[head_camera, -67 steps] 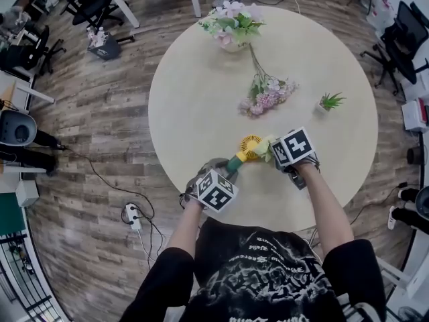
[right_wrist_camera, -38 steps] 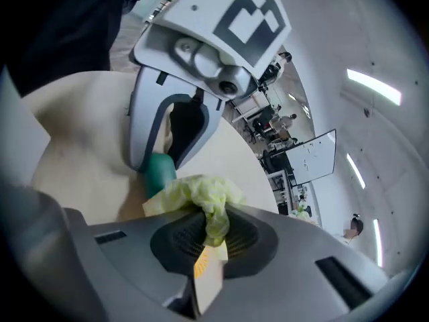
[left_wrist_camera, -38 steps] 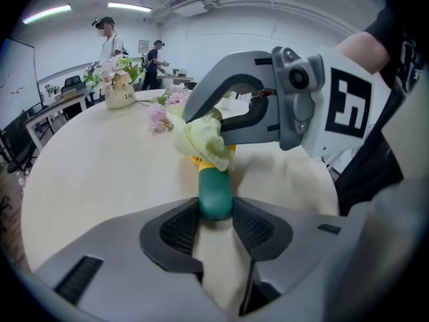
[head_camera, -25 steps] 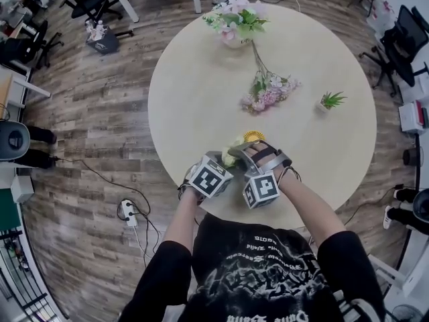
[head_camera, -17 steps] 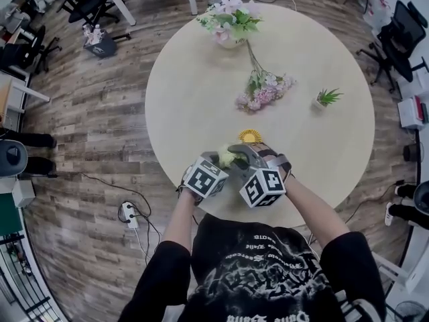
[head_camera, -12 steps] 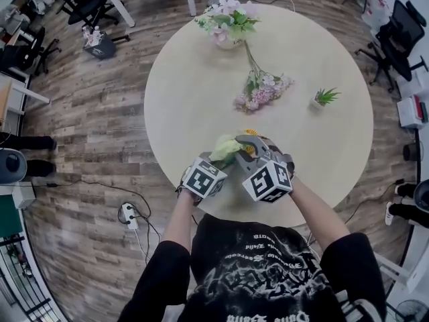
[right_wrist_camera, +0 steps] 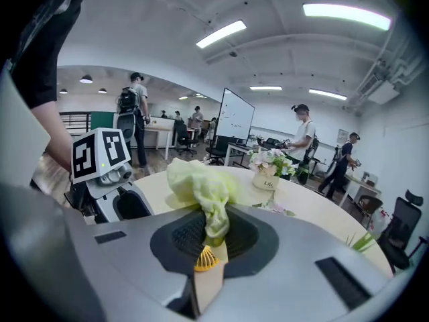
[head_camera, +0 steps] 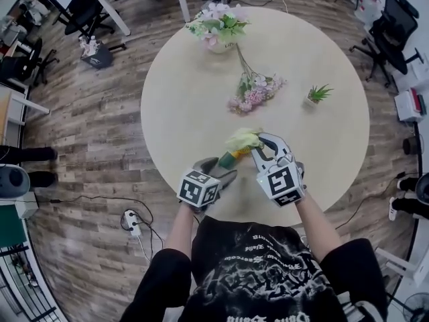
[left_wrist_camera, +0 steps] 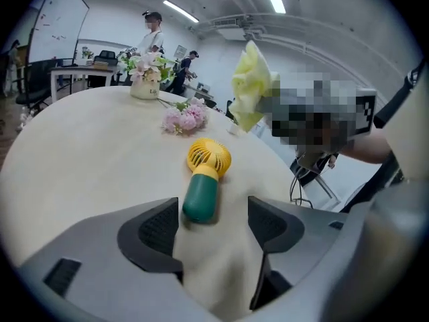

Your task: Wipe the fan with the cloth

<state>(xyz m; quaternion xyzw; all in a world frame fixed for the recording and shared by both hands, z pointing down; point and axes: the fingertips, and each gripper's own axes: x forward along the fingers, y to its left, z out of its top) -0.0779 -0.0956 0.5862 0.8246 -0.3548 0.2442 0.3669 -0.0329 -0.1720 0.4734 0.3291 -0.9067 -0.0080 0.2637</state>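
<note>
Handheld fan (left_wrist_camera: 204,180) lies flat on the surface (left_wrist_camera: 80,139), its green handle end between the tips of our left tool (left_wrist_camera: 214,223), whose jaws have just been opening and grip nothing, while our right tool (right_wrist_camera: 213,237) pinches the yellow-green cloth (right_wrist_camera: 201,183) above it, likely ready to wipe.

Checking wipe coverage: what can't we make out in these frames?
Head view: the fan has its head mostly under the cloth.
Right gripper view: the right gripper, shut on the cloth, blocks the fan; only a yellow sliver shows.
Left gripper view: a mosaic patch covers the right gripper.
</note>
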